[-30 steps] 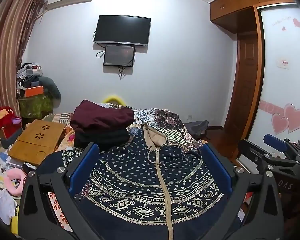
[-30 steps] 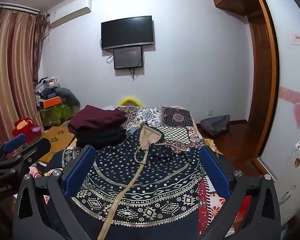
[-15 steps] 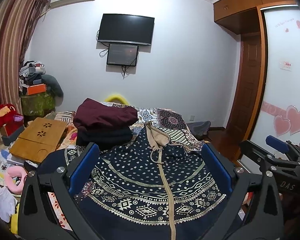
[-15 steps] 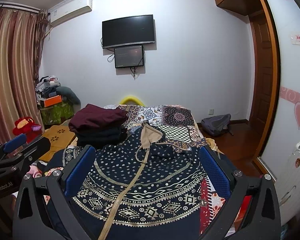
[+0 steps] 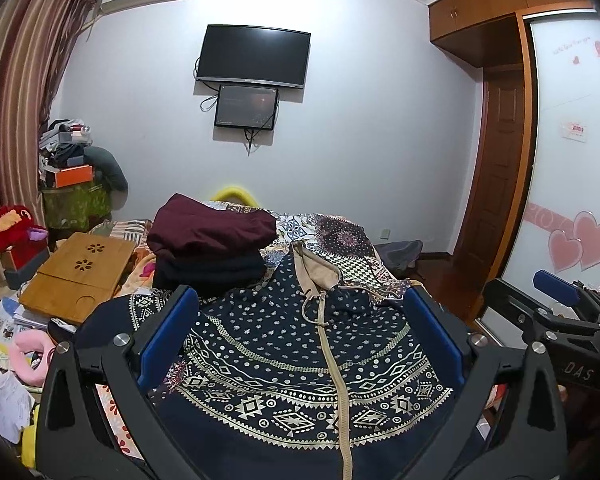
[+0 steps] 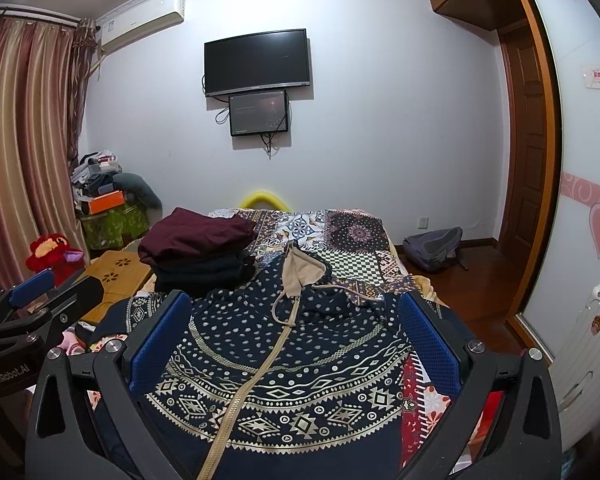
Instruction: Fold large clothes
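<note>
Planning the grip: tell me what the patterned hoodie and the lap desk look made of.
Patterned hoodie: soft matte fabric, probably knit, judging by its folds and creases; beige zipper tape.
Lap desk: pale wood, possibly bamboo, smooth with a slight sheen and cut-out flower holes.

A pale wall (image 6: 380,120) is seen behind a bed (image 6: 352,232). A dark television (image 6: 257,62) is mounted on that wall, an air conditioner (image 6: 142,20) to its upper left. Striped curtains (image 6: 24,140) are hung left of the television; a wooden door (image 6: 528,140) is set to its right.
</note>
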